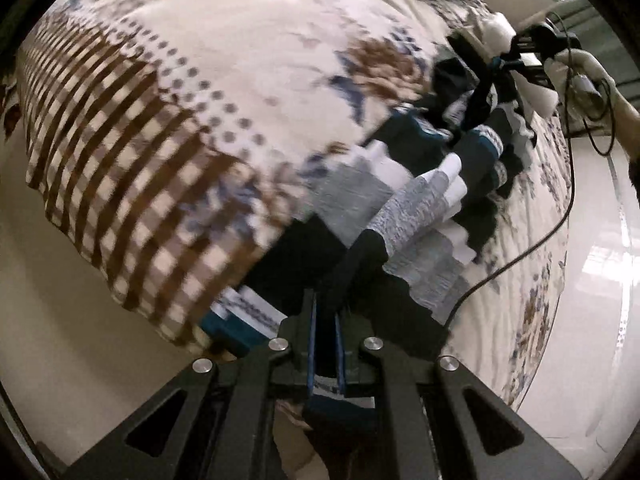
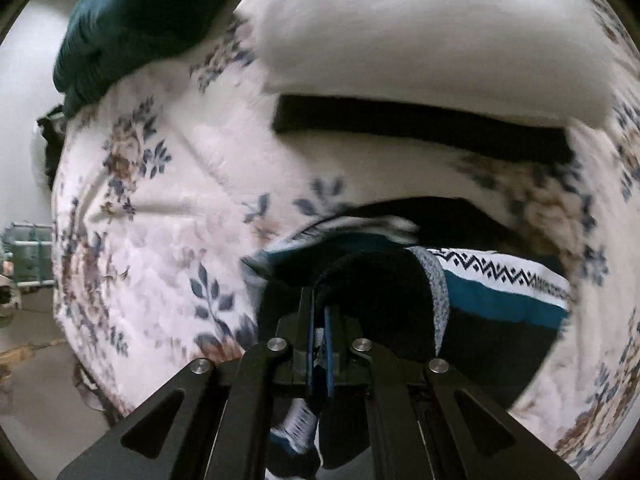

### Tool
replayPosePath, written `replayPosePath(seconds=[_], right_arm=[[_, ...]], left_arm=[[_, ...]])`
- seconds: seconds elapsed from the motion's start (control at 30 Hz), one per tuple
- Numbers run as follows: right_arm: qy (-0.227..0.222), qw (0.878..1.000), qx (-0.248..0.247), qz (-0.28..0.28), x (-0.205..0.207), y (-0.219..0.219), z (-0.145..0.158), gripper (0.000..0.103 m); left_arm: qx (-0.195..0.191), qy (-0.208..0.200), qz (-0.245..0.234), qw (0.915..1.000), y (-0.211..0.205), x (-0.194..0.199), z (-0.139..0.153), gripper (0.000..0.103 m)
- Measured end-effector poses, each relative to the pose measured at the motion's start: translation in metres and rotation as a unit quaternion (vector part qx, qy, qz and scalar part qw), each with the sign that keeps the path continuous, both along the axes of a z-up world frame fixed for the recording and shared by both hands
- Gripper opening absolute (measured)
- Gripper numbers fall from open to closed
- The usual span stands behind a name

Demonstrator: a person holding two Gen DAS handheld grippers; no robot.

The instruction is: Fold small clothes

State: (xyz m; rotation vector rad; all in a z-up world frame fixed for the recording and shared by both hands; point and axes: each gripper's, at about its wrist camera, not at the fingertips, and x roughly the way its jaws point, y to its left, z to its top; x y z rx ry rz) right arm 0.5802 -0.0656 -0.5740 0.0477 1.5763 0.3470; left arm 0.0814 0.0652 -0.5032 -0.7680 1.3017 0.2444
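A small patterned garment (image 1: 416, 200) in black, teal, grey and white bands lies stretched over a floral bedspread (image 1: 260, 60). My left gripper (image 1: 326, 344) is shut on one black end of it. My right gripper (image 2: 319, 344) is shut on the other end, where black and teal cloth with a white zigzag band (image 2: 500, 276) bunches around the fingers. In the left wrist view the right gripper (image 1: 500, 64) shows at the far end of the garment, held by a white-gloved hand. The garment hangs taut between both grippers.
A white pillow (image 2: 420, 32) and a dark teal folded cloth (image 2: 132, 20) lie at the head of the bed. A black flat item (image 2: 420, 128) sits under the pillow's edge. A black cable (image 1: 552, 232) trails across the bed. Pale floor (image 1: 592, 300) lies beside the bed.
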Motion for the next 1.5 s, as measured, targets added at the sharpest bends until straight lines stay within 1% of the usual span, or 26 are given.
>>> replayPosePath(seconds=[0.07,0.17,0.2,0.23,0.27,0.3,0.33,0.4,0.43,0.47,0.53,0.63,0.7,0.77,0.8,0.83,0.87,0.9,0.93,1.0,1.07,1.1,1.13,1.2,1.33,1.5], right_arm=[[0.001,1.000,-0.017,0.009,0.003,0.029,-0.017,0.004],[0.043,0.999,-0.014,0.015,0.004,0.054,-0.046,0.006],[0.048,0.999,-0.011,0.014,0.004,0.055,-0.050,0.014],[0.057,0.998,0.003,0.010,0.003,0.055,-0.052,0.037],[0.067,0.998,0.022,0.003,-0.001,0.052,-0.050,0.048],[0.070,0.997,0.039,-0.005,-0.008,0.048,-0.044,0.058],[0.065,0.996,0.060,-0.013,-0.020,0.039,-0.032,0.058],[0.050,0.995,0.085,0.001,-0.049,0.024,-0.005,0.059],[0.034,0.996,0.086,0.016,-0.071,0.012,0.012,0.062],[0.022,0.997,0.074,0.028,-0.093,-0.001,0.022,0.063],[0.016,0.998,0.043,0.032,-0.148,-0.035,0.030,0.064],[0.063,0.998,-0.001,0.013,-0.224,-0.081,0.003,0.064],[0.128,0.991,-0.020,-0.015,-0.283,-0.111,-0.036,0.064],[0.172,0.984,-0.023,-0.044,-0.325,-0.131,-0.068,0.064],[0.194,0.979,-0.021,-0.061,-0.351,-0.140,-0.087,0.060],[0.202,0.977,-0.017,-0.066,-0.364,-0.143,-0.097,0.038],[0.210,0.975,-0.013,-0.070,-0.380,-0.146,-0.108,0.025],[0.218,0.972,-0.012,-0.085,-0.396,-0.152,-0.118,0.019],[0.222,0.971,-0.012,-0.091,-0.402,-0.156,-0.121,0.019],[0.218,0.972,0.000,-0.091,-0.404,-0.161,-0.116,0.019],[0.207,0.973,0.021,-0.095,-0.391,-0.172,-0.099,0.022],[0.197,0.974,0.036,-0.102,-0.382,-0.182,-0.089,0.031],[0.183,0.975,0.052,-0.112,-0.370,-0.191,-0.077,0.046],[0.148,0.976,0.080,-0.136,-0.339,-0.213,-0.055,0.055],[0.081,0.971,0.122,-0.190,-0.252,-0.252,-0.032,0.055],[0.034,0.962,0.149,-0.227,-0.153,-0.284,-0.035,0.055]], left_arm=[[-0.008,0.005,0.000,1.0000,0.013,0.000,-0.015,0.005],[-0.035,0.015,-0.004,0.9993,0.026,0.000,-0.038,0.007],[-0.042,0.019,-0.004,0.9989,0.031,-0.001,-0.046,0.010],[-0.048,0.022,0.000,0.9986,0.036,-0.002,-0.051,0.010],[-0.057,0.021,-0.002,0.9982,0.040,-0.002,-0.054,0.011],[-0.067,0.020,-0.005,0.9976,0.044,-0.004,-0.056,0.015],[-0.073,0.023,-0.007,0.9970,0.048,-0.006,-0.057,0.027],[-0.102,0.006,-0.010,0.9948,0.056,-0.009,-0.055,0.039],[-0.105,0.004,-0.012,0.9944,0.056,-0.008,-0.054,0.051],[-0.107,0.001,-0.015,0.9941,0.056,-0.008,-0.052,0.056],[-0.109,0.006,-0.035,0.9934,0.053,-0.001,-0.055,0.056],[-0.095,0.019,-0.062,0.9934,0.044,0.008,-0.064,0.053],[-0.083,0.021,-0.066,0.9942,0.042,0.010,-0.068,0.010],[-0.084,0.031,-0.063,0.9940,0.043,0.009,-0.071,0.005],[-0.085,0.031,-0.062,0.9940,0.044,0.009,-0.070,0.005],[-0.081,0.036,-0.068,0.9937,0.045,0.010,-0.068,0.005],[-0.079,0.038,-0.077,0.9932,0.046,0.010,-0.065,0.006],[-0.077,0.044,-0.088,0.9922,0.046,0.013,-0.060,0.008],[-0.069,0.055,-0.099,0.9911,0.047,0.016,-0.053,0.009],[-0.044,0.066,-0.124,0.9892,0.045,0.030,-0.032,0.016],[-0.028,0.047,-0.136,0.9892,0.045,0.048,-0.007,0.041],[-0.025,0.030,-0.136,0.9900,0.045,0.061,0.005,0.048],[-0.025,0.009,-0.135,0.9904,0.043,0.080,0.017,0.059],[-0.034,-0.028,-0.139,0.9893,0.038,0.128,0.033,0.059],[-0.009,-0.086,-0.162,0.9830,0.012,0.248,0.043,0.059],[0.001,-0.093,-0.192,0.9769,-0.022,0.375,0.013,0.059]])
